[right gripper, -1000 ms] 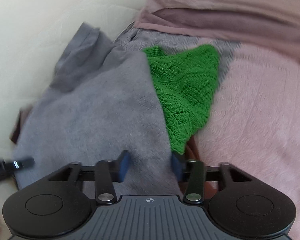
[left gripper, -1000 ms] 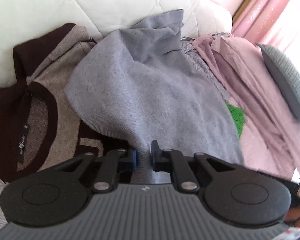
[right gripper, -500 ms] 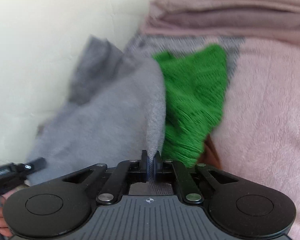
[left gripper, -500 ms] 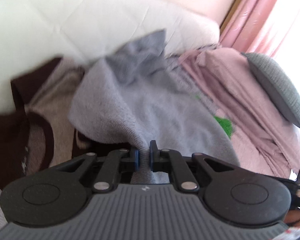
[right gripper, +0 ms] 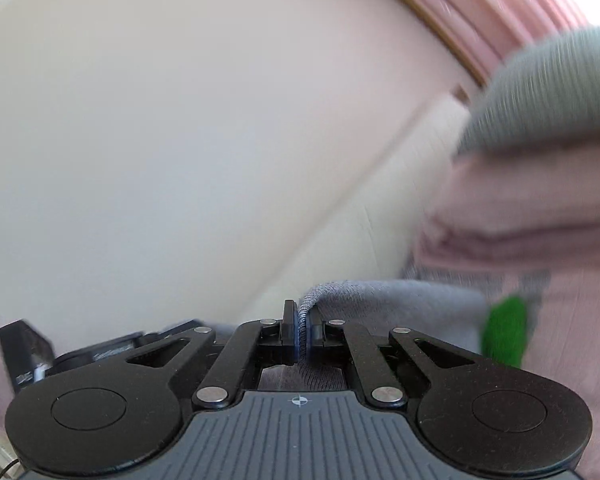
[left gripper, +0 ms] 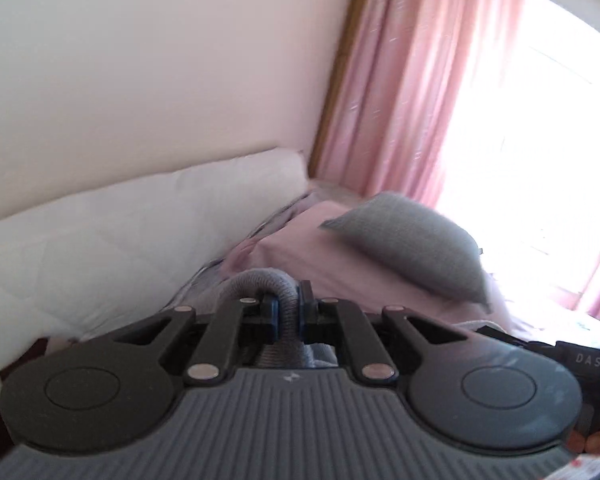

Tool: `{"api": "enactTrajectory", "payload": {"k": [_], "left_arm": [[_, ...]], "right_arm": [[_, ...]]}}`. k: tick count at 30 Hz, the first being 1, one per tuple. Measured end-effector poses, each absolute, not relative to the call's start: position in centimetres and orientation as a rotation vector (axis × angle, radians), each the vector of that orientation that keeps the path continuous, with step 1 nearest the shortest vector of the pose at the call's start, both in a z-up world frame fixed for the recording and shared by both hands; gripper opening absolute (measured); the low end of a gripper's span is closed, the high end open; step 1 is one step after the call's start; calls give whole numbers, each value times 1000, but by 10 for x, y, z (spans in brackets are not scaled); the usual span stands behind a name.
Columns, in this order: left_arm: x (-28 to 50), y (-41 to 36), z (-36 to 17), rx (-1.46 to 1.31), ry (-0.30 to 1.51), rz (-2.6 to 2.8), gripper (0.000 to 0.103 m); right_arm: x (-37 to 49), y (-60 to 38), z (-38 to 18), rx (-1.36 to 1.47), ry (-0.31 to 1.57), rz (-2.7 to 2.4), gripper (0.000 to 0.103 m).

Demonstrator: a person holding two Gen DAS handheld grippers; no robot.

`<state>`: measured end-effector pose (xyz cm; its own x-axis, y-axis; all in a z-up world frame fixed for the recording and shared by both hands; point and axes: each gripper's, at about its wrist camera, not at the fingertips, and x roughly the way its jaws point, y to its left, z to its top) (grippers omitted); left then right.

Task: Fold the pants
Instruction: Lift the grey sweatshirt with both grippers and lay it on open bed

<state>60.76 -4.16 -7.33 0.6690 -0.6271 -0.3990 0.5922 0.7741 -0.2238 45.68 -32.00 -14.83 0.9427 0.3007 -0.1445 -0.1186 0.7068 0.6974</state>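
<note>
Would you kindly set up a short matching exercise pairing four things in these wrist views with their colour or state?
Things:
1. grey pants
2. curtain
3. pillow
4. knitted garment

Colour or state:
A. bright green, seen at the right of the right wrist view
B. pink, hanging beside the bright window
C. pinched between closed jaws in both views
D. grey, resting on pink bedding

Pairs: 1-C, 2-B, 3-D, 4-A. The left gripper and the right gripper each clamp a fold of the pants.
</note>
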Motion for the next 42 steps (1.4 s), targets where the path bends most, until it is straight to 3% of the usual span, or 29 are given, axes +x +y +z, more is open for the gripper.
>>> {"api": "enactTrajectory", "payload": {"k": [8,15,17,19,20,21,22,26,32,42], "left_arm": [[518,-119,-16,-23,430,-874,6],[379,-235,46,9,378,-1169,6],[318,-277,61,17,395,-1323,6],[249,-325,63,104,440,-1465,8],[217,-348,57,162,490,-1527,13],[183,-368,46,214,554,-1582,25],[156,-381,30,279,610,-1643,31],[76,-391,-51,440,771,-1700,34],[129,-357,-183,656,1043,-1353,33],[151,-296,-192,756,1125,-1181,36]], "right_arm": [[322,-357,-79,696,183,41,0],[147,-401,-27,699,48,-123,0],[85,-417,-15,699,88,-226,0],[35,-431,-11,666,218,-420,9],[16,-438,-15,629,314,-546,27],[-6,-444,-20,589,420,-680,51],[-32,-451,-28,559,512,-812,56],[-131,-473,-69,662,603,-990,56],[-241,-469,-119,767,801,-1030,56],[-219,-387,-156,653,979,-858,56]]}}
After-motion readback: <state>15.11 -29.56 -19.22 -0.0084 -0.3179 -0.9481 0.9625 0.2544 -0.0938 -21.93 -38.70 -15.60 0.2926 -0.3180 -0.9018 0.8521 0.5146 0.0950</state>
